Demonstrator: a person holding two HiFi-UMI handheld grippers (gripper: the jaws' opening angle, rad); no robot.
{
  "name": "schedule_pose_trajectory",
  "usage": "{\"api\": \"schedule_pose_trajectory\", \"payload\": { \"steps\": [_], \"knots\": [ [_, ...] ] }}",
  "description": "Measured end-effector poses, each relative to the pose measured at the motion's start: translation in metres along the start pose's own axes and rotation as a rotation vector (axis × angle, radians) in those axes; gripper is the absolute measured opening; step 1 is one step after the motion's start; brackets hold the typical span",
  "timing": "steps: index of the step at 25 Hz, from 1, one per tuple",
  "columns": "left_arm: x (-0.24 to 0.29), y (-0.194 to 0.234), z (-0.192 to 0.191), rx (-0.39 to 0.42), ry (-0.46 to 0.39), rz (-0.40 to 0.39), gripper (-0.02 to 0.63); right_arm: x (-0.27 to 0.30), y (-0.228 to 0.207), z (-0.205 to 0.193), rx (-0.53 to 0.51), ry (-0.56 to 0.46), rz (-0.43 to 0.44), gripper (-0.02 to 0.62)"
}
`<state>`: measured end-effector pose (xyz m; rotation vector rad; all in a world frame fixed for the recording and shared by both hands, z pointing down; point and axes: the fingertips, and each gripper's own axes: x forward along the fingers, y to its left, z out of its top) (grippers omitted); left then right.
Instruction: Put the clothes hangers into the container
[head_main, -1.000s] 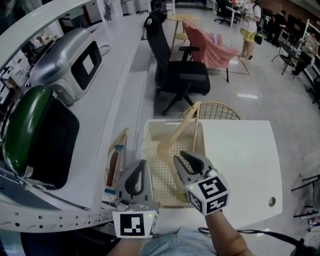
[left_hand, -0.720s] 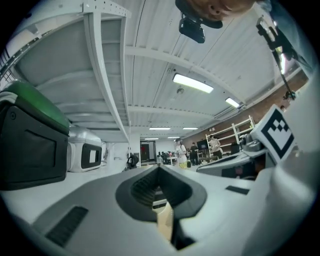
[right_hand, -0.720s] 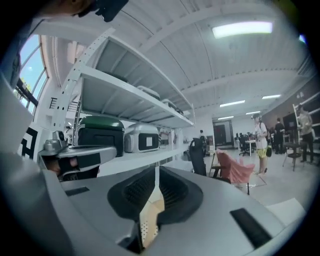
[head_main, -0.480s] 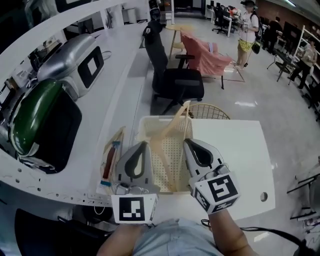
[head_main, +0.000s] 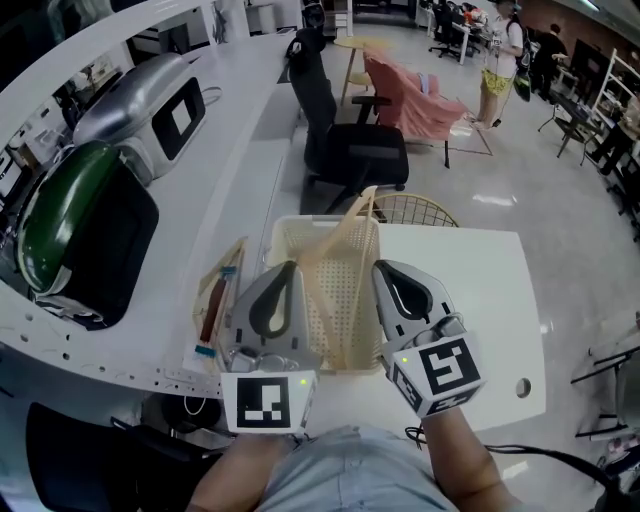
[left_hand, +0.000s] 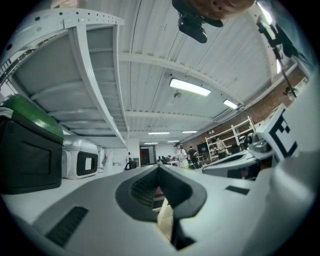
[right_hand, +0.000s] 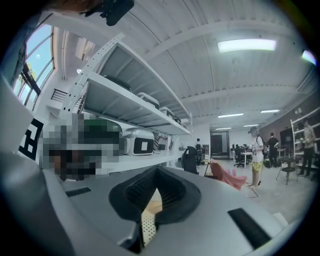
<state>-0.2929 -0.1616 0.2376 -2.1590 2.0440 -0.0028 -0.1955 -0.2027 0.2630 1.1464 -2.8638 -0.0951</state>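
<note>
Seen from the head view, the container (head_main: 300, 240), a cream perforated basket, sits on the near left part of a white desk (head_main: 470, 290). A pale wooden clothes hanger (head_main: 352, 225) leans inside the container, its top poking above the container's far rim. A second hanger (head_main: 215, 300) lies flat on a long white shelf (head_main: 250, 150) just left of the container. The left hand-held gripper (head_main: 288, 266) hangs over the container's left wall and the right hand-held gripper (head_main: 380, 266) over its right wall, both pointing away from the person.

Only the gripper views settle the grip. The left hand-held gripper (left_hand: 160, 167) is clenched, its jaw tips meeting with nothing between them; a sliver of the container's perforated wall (left_hand: 166, 220) shows through the gap lower down. The right hand-held gripper (right_hand: 157, 167) is likewise clenched and empty, with the same dotted plastic (right_hand: 147, 225) below. These views also look level across the room beyond the container: a standing person (right_hand: 256, 155) and a pink cloth (right_hand: 227, 176) on a chair.
</note>
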Motion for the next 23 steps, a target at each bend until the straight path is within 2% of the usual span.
{"api": "schedule_pose_trajectory", "payload": {
  "steps": [23],
  "knots": [
    [-0.002,-0.026,0.002,0.006,0.008,0.009,0.012,-0.026,-0.018,-0.004,0.001,-0.008,-0.004,0.011]
  ]
}}
